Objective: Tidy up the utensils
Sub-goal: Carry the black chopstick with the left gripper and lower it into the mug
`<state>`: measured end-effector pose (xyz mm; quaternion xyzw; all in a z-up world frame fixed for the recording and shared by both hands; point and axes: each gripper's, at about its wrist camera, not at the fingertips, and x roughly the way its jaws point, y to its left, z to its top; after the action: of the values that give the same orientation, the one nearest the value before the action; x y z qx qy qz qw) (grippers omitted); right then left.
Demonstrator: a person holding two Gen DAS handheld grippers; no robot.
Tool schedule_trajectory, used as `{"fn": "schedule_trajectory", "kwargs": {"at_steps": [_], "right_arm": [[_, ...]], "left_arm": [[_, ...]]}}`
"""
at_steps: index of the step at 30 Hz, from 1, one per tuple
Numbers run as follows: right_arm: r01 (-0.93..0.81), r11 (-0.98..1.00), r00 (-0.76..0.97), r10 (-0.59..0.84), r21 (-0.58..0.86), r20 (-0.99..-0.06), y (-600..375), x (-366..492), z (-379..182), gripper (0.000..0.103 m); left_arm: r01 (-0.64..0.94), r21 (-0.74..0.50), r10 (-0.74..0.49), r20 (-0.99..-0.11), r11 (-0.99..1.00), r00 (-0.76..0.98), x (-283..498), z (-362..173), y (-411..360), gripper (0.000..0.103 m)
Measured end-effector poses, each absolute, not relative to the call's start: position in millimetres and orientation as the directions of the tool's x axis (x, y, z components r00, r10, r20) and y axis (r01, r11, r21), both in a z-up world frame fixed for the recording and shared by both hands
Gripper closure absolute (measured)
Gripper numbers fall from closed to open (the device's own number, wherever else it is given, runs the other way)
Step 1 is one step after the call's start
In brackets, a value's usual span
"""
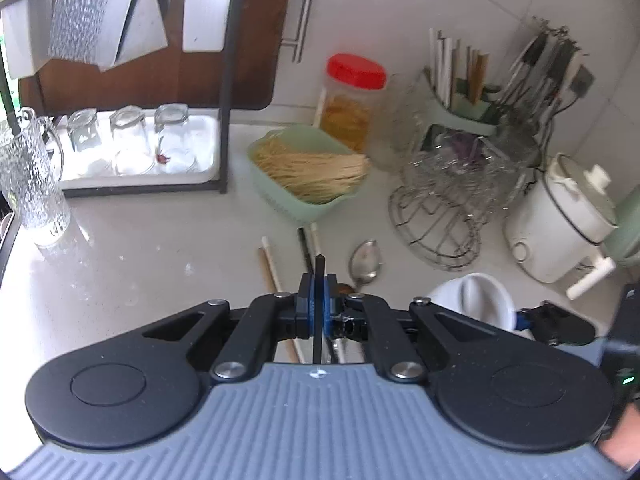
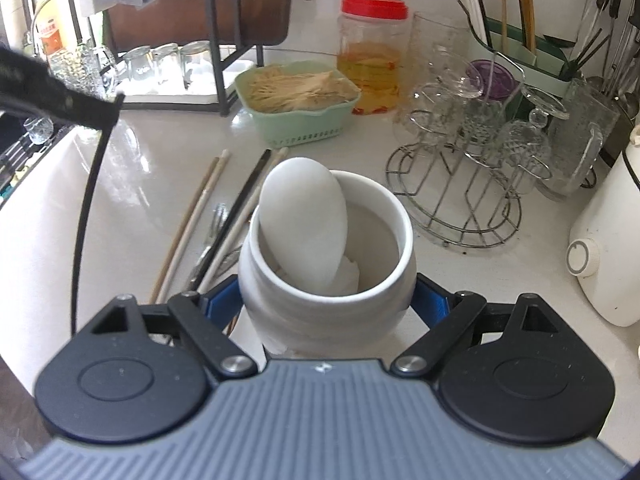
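Nearest to us, our left gripper (image 1: 316, 312) is pressed together on a thin black chopstick (image 1: 319, 280), which stands upright between its blue pads. Our right gripper (image 2: 326, 300) has its jaws spread around the base of a white ceramic utensil jar (image 2: 320, 300); we cannot tell whether they grip it. A white spoon (image 2: 302, 220) leans inside. Beside the jar, more chopsticks (image 2: 200, 216) and a fork (image 2: 216, 220) lie on the white counter (image 2: 160, 168). Beyond sit a green basket (image 2: 296, 120) and a red-lidded jar (image 2: 372, 56).
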<state>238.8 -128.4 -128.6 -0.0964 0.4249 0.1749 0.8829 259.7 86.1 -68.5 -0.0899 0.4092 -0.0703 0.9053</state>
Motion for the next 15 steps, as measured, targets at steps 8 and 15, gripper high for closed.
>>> {"fn": "schedule_trajectory", "kwargs": {"at_steps": [8, 15], "right_arm": [[-0.399, 0.917, 0.596, 0.245, -0.017, -0.765, -123, 235, -130, 0.012], [-0.384, 0.923, 0.608, 0.237, -0.020, -0.758, -123, 233, -130, 0.012]], "left_arm": [[0.113, -0.228, -0.244, -0.698, 0.967, 0.673, 241, -42, 82, 0.098], [0.162, -0.265, -0.303, -0.675, 0.951, 0.673, 234, -27, 80, 0.098]]}}
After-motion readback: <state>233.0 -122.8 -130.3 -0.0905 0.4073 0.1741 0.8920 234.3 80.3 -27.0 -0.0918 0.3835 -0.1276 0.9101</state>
